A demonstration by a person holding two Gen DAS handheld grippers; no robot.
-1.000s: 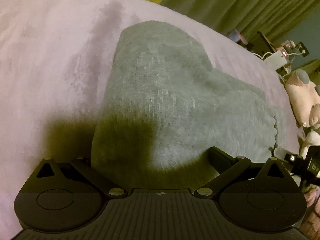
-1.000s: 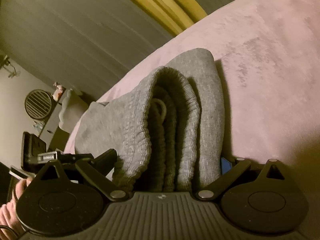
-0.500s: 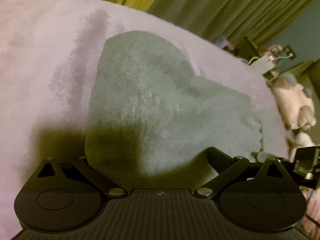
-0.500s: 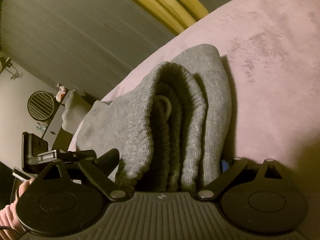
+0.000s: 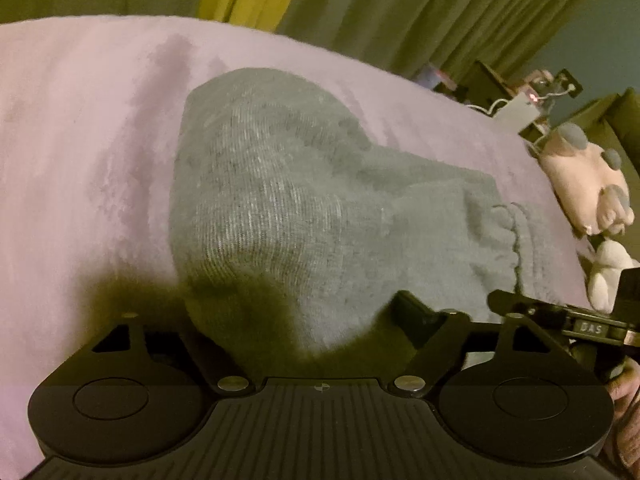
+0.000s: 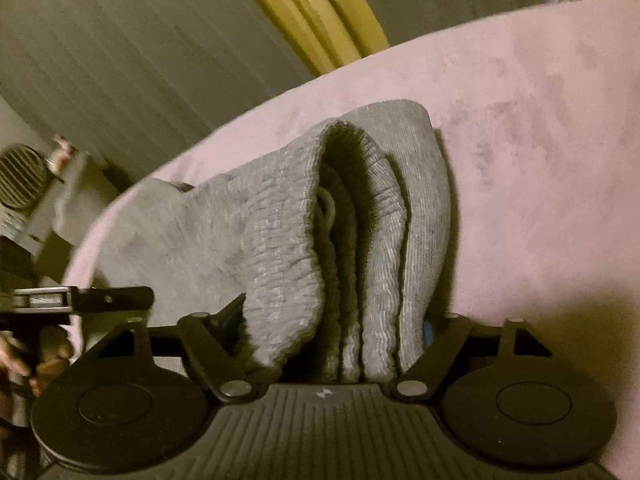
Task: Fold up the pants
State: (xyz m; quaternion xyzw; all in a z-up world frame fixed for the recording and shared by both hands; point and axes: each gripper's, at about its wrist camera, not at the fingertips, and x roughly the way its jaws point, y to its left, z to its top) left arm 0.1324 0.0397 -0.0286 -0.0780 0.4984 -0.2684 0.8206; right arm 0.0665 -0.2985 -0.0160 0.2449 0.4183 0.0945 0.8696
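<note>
Grey knit pants [image 5: 288, 216] lie folded in a thick bundle on a pink bedspread [image 5: 80, 152]. My left gripper [image 5: 296, 328] holds the folded edge of the bundle between its fingers. In the right wrist view the ribbed waistband end of the pants [image 6: 352, 248] shows as several stacked layers with a drawstring loop. My right gripper [image 6: 336, 332] is closed around this stack, with one finger on each side. The right gripper also shows at the right edge of the left wrist view [image 5: 560, 316].
Plush toys [image 5: 588, 184] lie off the bed's right side in the left wrist view. Green and yellow curtains [image 5: 360, 8] hang behind the bed. A round fan [image 6: 20, 180] and shelf clutter stand at the left of the right wrist view. Pink bedspread [image 6: 540, 140] stretches to the right.
Both grippers have drawn back and tilted a little with the pants still held. The bundle looks slightly farther away, and more curtain shows above the bed.
</note>
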